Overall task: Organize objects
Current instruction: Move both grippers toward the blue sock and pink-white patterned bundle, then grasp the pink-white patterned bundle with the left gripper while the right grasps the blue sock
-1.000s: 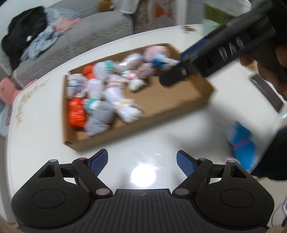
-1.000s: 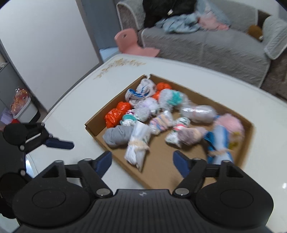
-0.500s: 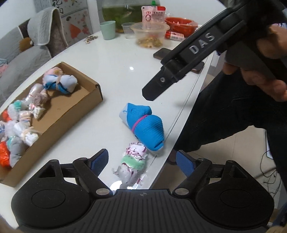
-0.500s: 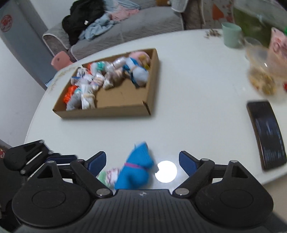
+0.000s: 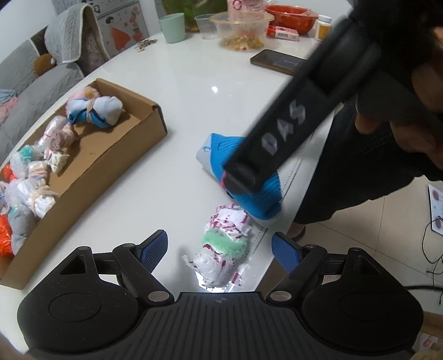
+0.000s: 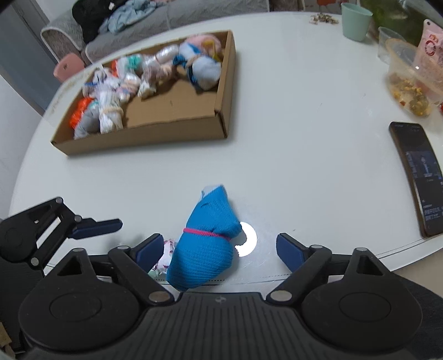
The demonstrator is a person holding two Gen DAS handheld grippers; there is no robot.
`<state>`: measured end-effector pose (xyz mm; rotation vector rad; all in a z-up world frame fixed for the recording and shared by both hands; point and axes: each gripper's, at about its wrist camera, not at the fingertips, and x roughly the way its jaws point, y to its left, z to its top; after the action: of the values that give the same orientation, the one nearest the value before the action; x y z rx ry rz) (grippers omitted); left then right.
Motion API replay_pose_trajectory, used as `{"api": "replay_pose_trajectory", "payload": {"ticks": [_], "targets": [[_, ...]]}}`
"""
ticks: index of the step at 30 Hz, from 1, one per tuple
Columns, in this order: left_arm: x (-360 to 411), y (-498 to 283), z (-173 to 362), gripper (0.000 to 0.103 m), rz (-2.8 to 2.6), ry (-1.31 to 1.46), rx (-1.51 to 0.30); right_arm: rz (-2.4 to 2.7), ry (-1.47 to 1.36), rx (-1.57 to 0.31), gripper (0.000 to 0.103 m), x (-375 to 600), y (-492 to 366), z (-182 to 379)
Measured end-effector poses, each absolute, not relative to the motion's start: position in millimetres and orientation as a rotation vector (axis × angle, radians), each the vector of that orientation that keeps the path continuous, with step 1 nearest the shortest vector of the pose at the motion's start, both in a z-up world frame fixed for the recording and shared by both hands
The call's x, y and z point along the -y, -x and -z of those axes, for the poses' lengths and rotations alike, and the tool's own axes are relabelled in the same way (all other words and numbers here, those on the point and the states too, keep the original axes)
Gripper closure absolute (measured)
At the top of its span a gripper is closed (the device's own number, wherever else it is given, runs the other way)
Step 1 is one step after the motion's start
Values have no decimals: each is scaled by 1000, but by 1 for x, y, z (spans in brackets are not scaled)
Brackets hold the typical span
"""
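Observation:
A blue sock bundle (image 6: 206, 246) tied with a pink band lies near the table's front edge. My right gripper (image 6: 220, 247) straddles it; its jaws are closing, with the pads clear of the cloth on both sides. Beside it lies a white, pink-speckled bundle (image 5: 224, 249) with a green band. It lies between the fingers of my open left gripper (image 5: 220, 245), untouched. In the left wrist view the right gripper's black arm (image 5: 282, 130) covers part of the blue bundle (image 5: 218, 149). A cardboard box (image 6: 224, 91) further back holds several rolled bundles.
A dark phone (image 6: 415, 180) lies at the right of the white table. A mint cup (image 6: 355, 18) and a plastic bowl of snacks (image 6: 409, 83) stand at the back right. A person in dark clothes (image 5: 360, 166) stands at the near table edge. A grey sofa lies beyond.
Both grippers swung away from the cardboard box and sank toward the table's front edge. The right one came down around the blue bundle, the left around the white bundle.

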<state>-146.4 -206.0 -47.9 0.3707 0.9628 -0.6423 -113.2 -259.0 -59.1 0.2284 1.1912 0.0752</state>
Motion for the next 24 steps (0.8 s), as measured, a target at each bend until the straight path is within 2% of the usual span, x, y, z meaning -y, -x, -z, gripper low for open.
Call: {"api": "replay_pose_trajectory", "payload": {"ticks": [2, 4, 7, 8, 11, 20, 22, 24], "targets": [[205, 143, 50, 19, 634, -363, -968, -73, -207, -1213, 29, 255, 111, 66], [203, 139, 51, 20, 632, -336, -980, -83, -214, -1224, 33, 255, 110, 70], [201, 135, 54, 27, 616, -317, -993, -89, -205, -1240, 53, 255, 108, 71], [200, 134, 56, 28, 614, -315, -999, -83, -198, -1236, 55, 255, 108, 71], [199, 132, 62, 33, 607, -308, -1016, -78, -195, -1236, 56, 257, 108, 71], [194, 131, 66, 37, 563, -266, -1022, -71, -181, -1243, 55, 258, 107, 75], [190, 128, 66, 47, 544, -233, -1039, -72, -172, -1248, 56, 257, 107, 77], [186, 126, 66, 53, 532, -204, -1048, -74, -167, -1246, 57, 257, 108, 77]]}}
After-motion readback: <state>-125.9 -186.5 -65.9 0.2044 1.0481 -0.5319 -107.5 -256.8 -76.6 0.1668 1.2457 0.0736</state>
